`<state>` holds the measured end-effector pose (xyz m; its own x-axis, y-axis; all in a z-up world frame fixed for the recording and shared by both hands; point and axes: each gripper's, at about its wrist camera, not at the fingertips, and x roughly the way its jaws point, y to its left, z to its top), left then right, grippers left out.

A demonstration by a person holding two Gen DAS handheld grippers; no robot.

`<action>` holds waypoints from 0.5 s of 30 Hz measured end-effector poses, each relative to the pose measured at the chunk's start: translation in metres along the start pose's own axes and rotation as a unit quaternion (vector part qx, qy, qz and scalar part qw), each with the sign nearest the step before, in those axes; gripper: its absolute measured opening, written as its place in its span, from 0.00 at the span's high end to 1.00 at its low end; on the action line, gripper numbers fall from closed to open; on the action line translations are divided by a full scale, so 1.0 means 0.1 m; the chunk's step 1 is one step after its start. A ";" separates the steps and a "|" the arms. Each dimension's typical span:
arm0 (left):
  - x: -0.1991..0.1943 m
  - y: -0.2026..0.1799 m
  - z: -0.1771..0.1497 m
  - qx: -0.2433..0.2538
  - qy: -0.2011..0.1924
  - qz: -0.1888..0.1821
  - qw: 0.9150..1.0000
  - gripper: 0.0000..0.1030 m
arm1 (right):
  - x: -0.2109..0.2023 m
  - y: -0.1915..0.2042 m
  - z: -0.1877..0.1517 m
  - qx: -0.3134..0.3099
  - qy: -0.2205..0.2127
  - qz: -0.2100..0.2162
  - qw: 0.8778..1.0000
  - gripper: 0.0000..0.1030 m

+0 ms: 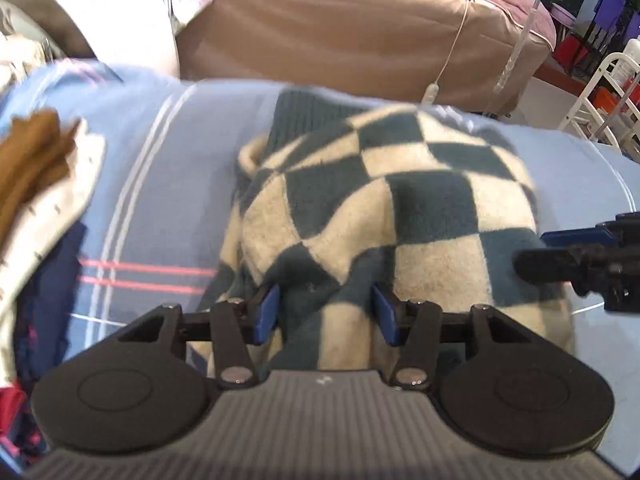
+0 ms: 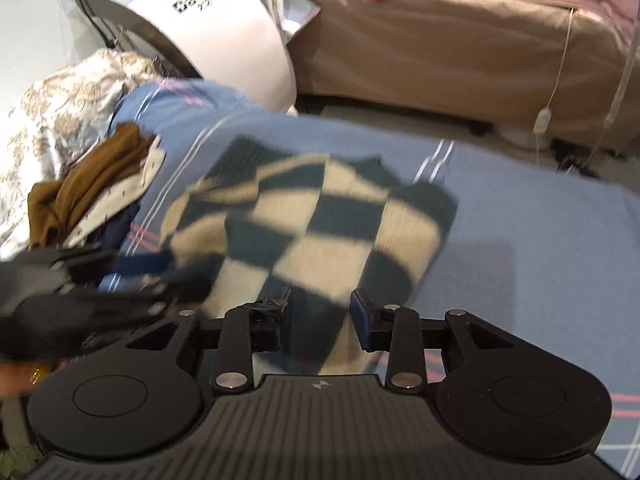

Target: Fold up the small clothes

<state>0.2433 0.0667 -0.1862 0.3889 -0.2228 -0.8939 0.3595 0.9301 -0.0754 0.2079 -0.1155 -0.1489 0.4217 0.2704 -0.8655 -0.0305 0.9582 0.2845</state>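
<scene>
A dark green and cream checkered knit garment (image 1: 384,208) lies bunched on the blue striped sheet (image 1: 160,184); it also shows in the right wrist view (image 2: 320,220). My left gripper (image 1: 326,312) is open, its blue pads either side of the garment's near edge, with knit fabric between them. My right gripper (image 2: 320,314) is open at the garment's near edge, with fabric between the pads. In the left wrist view the right gripper (image 1: 560,256) enters from the right. In the right wrist view the left gripper (image 2: 100,280) is blurred at the left.
A pile of clothes, brown (image 2: 88,188) on top of white dotted fabric (image 1: 52,208), lies at the left of the sheet. A white rounded appliance (image 2: 208,20) and a tan covered bed (image 2: 440,40) stand behind. A floral cloth (image 2: 60,108) lies far left.
</scene>
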 end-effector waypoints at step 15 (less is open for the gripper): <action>-0.97 0.41 -0.50 -0.085 -0.050 -0.025 0.995 0.00 | -0.48 -0.41 -0.03 0.113 -0.071 0.009 0.991 0.00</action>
<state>0.1781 0.1412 -0.1247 0.4598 -0.2909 -0.8390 0.2355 0.9509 -0.2007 0.1856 -0.1672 -0.1200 0.5466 0.2570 -0.7970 0.1565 0.9036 0.3987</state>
